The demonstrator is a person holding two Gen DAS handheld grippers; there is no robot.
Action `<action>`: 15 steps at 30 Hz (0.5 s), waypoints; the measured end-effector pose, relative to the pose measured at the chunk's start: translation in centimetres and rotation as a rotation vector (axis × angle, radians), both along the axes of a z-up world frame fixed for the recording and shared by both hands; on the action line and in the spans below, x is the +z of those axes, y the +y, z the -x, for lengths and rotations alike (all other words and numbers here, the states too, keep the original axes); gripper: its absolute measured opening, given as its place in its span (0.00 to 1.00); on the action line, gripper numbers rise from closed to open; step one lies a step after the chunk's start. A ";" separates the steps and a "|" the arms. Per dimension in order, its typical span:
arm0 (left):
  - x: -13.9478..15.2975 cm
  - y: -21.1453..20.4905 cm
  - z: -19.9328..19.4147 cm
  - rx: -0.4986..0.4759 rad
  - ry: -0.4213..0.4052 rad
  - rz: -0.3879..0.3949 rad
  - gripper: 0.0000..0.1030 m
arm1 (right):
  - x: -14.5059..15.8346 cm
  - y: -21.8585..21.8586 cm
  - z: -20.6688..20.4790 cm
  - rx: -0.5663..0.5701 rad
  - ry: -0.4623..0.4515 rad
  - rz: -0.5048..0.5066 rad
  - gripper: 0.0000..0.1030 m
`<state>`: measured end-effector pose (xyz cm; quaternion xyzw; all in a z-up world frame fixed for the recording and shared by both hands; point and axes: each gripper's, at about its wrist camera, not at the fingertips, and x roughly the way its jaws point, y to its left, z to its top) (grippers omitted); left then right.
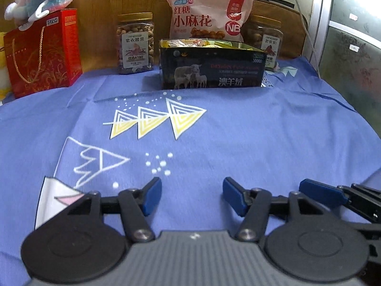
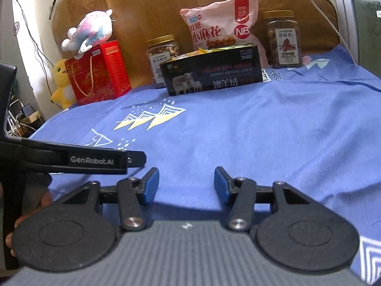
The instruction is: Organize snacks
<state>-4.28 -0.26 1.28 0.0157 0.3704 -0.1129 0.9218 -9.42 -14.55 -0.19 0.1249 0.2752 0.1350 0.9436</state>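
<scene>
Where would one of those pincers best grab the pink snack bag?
Probably the pink snack bag's top edge, from above. It stands upright behind the dark box, which hides its lower part, and jars flank it; the flat top seam suits the open right gripper.

Your left gripper arm [image 2: 95,159] reads "GenRobot.AI"; pink bag [image 2: 221,23] "小麻花", "NB"; black tin [image 2: 212,74] at 12 o'clock "澳羊绒".
</scene>
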 end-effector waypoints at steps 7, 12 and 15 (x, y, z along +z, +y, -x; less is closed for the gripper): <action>-0.4 -0.2 1.4 0.029 0.004 -0.024 0.91 | 0.4 -0.4 1.6 -0.040 -0.022 0.000 0.55; -0.7 -0.3 1.6 0.055 0.014 -0.049 1.00 | 0.7 -1.3 2.1 -0.096 -0.034 -0.033 0.65; -0.8 -0.4 1.6 0.059 0.016 -0.064 1.00 | 0.8 -1.8 2.2 -0.122 -0.032 -0.054 0.71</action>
